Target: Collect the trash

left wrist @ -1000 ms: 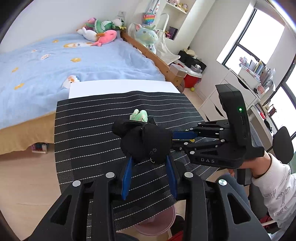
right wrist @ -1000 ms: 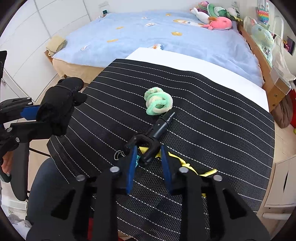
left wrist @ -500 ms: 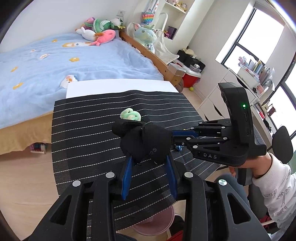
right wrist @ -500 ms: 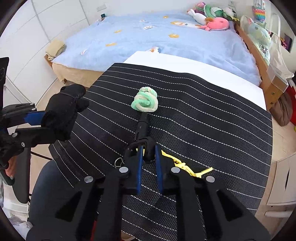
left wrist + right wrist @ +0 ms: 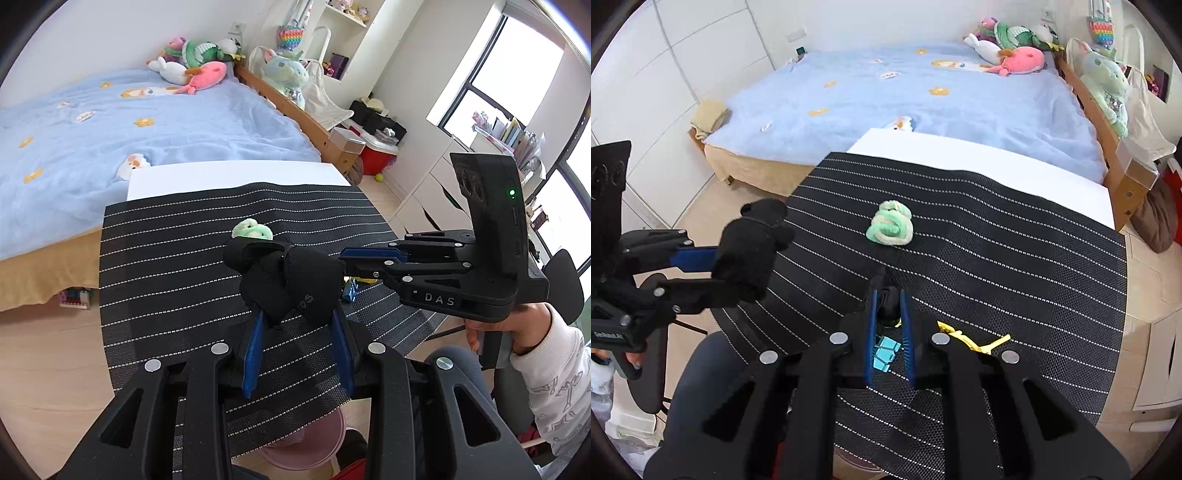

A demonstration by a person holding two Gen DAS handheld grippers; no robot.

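Right wrist view shows the right gripper [image 5: 888, 308] with its jaws just closed on a black plastic piece [image 5: 886, 302], and the piece stays clamped between the blue pads. Its long axis runs away from the jaws, toward the far side of the tabletop [image 5: 1015, 258], so it points about at the green and white ball [image 5: 890, 229] lying further ahead. Only a short dark part of the piece is visible, and its far end is hard to see against the striped black mat [image 5: 997, 288]. Under the jaws lie a light blue clip [image 5: 884, 352] and, a little to the right, a yellow scrap [image 5: 971, 339]. To the left, the left gripper [image 5: 295, 314] is clamped on a black cloth bundle [image 5: 288, 280], soft and crumpled, held above the mat. The right hand is judged the nearer one to the ball.
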